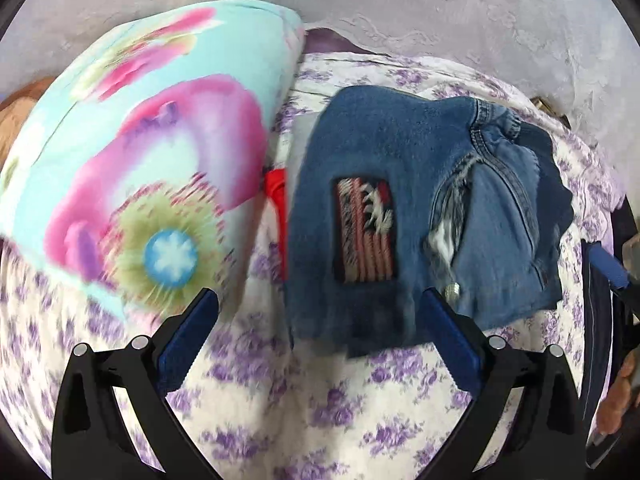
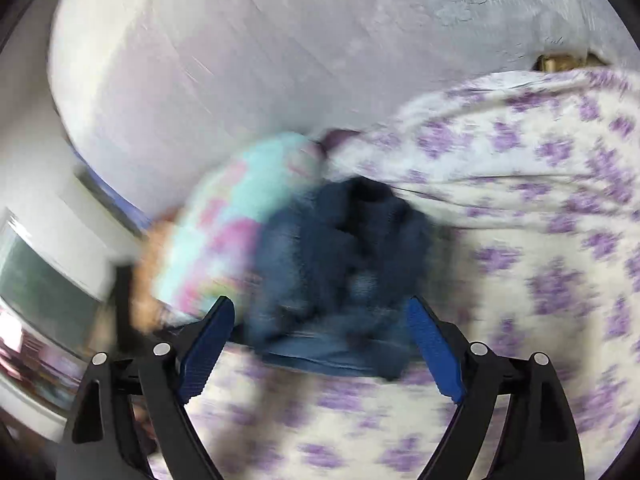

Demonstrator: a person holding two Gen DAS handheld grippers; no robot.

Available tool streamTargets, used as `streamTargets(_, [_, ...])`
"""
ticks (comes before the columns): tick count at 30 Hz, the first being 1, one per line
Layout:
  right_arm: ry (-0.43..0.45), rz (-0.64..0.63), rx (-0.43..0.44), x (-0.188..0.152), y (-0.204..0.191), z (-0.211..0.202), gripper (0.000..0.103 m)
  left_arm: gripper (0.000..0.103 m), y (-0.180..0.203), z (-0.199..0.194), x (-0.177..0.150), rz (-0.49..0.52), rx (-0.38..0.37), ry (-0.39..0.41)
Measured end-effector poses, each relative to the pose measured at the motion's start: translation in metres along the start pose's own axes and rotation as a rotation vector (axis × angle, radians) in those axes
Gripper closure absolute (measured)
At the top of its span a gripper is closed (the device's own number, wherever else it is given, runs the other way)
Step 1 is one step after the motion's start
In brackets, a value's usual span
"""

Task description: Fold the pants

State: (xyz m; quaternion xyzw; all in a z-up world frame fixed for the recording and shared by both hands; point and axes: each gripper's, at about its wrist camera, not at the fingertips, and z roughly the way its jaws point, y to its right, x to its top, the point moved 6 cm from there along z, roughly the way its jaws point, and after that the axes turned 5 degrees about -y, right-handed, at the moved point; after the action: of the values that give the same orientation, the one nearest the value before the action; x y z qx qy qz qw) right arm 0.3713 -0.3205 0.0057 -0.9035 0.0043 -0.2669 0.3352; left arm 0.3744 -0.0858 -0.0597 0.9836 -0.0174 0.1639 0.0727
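Observation:
Blue denim pants (image 1: 420, 208) lie folded into a compact bundle on the purple-flowered bed sheet (image 1: 280, 400), with a flag patch (image 1: 364, 230) facing up. My left gripper (image 1: 320, 300) is open and empty, its right fingertip at the bundle's near edge. In the right wrist view, which is blurred, the pants (image 2: 340, 256) lie just ahead of my right gripper (image 2: 320, 308), which is open and empty with nothing between its blue pads (image 2: 434, 344). The right gripper also shows at the right edge of the left wrist view (image 1: 608, 268).
A big turquoise and pink flowered pillow (image 1: 140, 152) lies left of the pants, also in the right wrist view (image 2: 236, 220). A red cloth (image 1: 278, 208) peeks out between pillow and pants. A pale lace-covered wall (image 1: 360, 0) stands behind the bed.

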Motion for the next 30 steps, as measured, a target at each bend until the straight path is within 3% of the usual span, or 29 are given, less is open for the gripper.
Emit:
streamTargets(3, [-0.038,0.107,0.15,-0.001,-0.002,0.008,0.033,0.005,-0.009,-0.023,-0.019,0.022,0.115,0.086])
streamTargets(6, [-0.085,0.199,0.168,-0.004,0.01,0.025,0.037,0.005,-0.011,-0.044,-0.041,0.044,0.173,0.167])
streamTargets(10, [-0.096,0.147,0.085,0.004,0.007,0.039,0.037,0.005,-0.014,-0.056,-0.076,0.048,0.183,0.174])
streamTargets(13, [-0.128,0.105,-0.022,0.005,0.003,0.051,0.039,0.005,-0.015,-0.05,-0.092,0.031,0.149,0.134])
streamTargets(16, [-0.169,0.032,-0.162,0.004,0.004,0.063,0.048,0.005,-0.017,-0.041,-0.1,0.017,0.127,0.095])
streamTargets(17, [-0.174,0.03,-0.187,0.004,0.007,0.066,0.06,0.005,-0.017,-0.039,-0.101,0.017,0.133,0.091])
streamTargets(18, [-0.181,0.016,-0.212,0.005,0.009,0.066,0.078,0.005,-0.018,-0.038,-0.099,0.02,0.142,0.092])
streamTargets(20, [-0.185,-0.032,-0.218,0.009,0.004,0.063,0.099,0.005,-0.017,-0.038,-0.097,0.031,0.156,0.094])
streamTargets(21, [-0.168,-0.066,-0.249,0.011,-0.003,0.053,0.099,0.005,-0.016,-0.039,-0.094,0.037,0.158,0.095])
streamTargets(24, [-0.119,-0.139,-0.228,0.016,-0.021,0.023,0.099,0.005,-0.018,-0.048,-0.083,0.034,0.163,0.129])
streamTargets(28, [-0.171,-0.135,-0.367,0.005,0.009,0.03,0.098,0.005,-0.017,-0.046,-0.068,0.002,0.132,0.123])
streamTargets(30, [-0.169,-0.087,-0.373,0.004,0.024,0.032,0.098,0.005,-0.014,-0.044,-0.063,0.007,0.148,0.123])
